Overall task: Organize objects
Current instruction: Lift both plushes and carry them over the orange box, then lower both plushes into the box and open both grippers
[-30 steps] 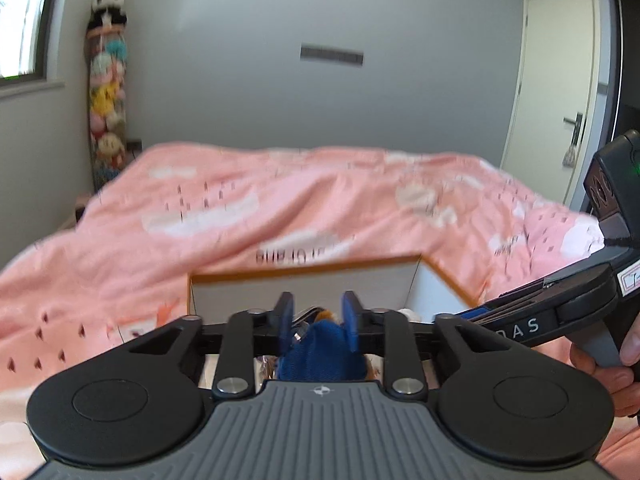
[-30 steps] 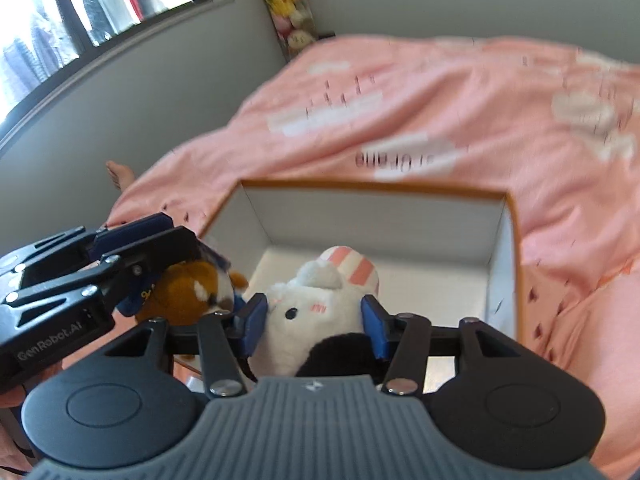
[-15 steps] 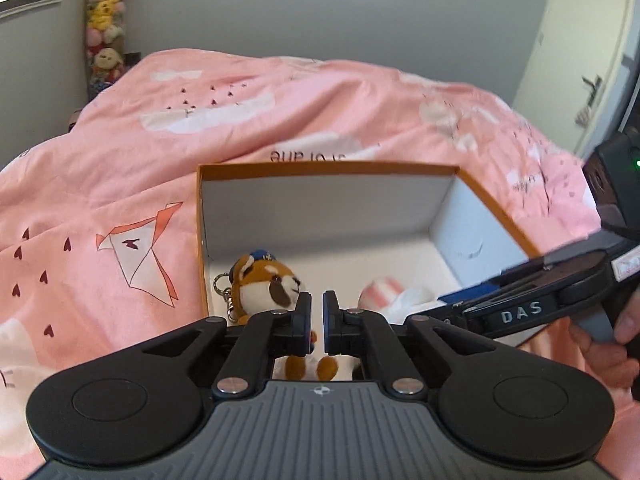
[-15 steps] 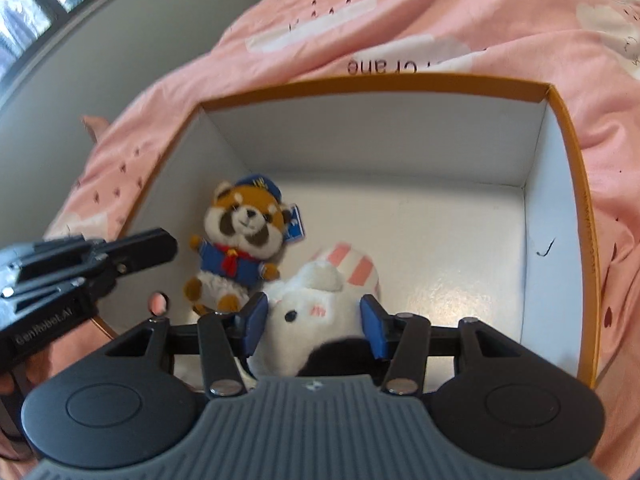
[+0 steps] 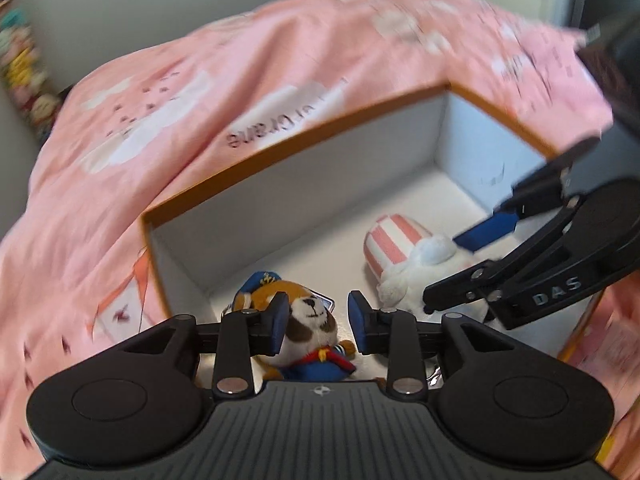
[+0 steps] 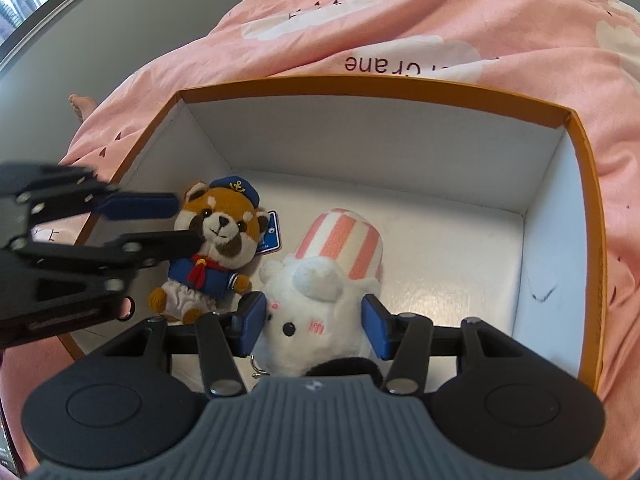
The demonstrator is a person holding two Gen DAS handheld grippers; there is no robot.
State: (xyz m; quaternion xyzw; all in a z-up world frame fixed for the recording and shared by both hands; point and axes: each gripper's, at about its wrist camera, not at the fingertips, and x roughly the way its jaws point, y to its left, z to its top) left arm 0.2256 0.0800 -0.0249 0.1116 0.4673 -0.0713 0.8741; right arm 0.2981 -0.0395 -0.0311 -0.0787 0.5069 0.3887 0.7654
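Inside the orange-rimmed box [image 6: 588,208] on a "Crane"-lettered pink quilt [image 6: 400,20], the "DAS"-marked right gripper [image 6: 314,326] clasps a white plush [image 6: 316,320] pointing toward 12 o'clock, while the left gripper [image 5: 314,322], jaws just parting, straddles the sailor-suited red-panda plush [image 6: 218,248] untouched.

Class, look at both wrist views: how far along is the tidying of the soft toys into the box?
Done: the red panda plush lies in the orange-rimmed box, free of the left gripper, whose jaws have just been opening. In hand: the right gripper holds the white plush low inside the box. Left: releasing it.
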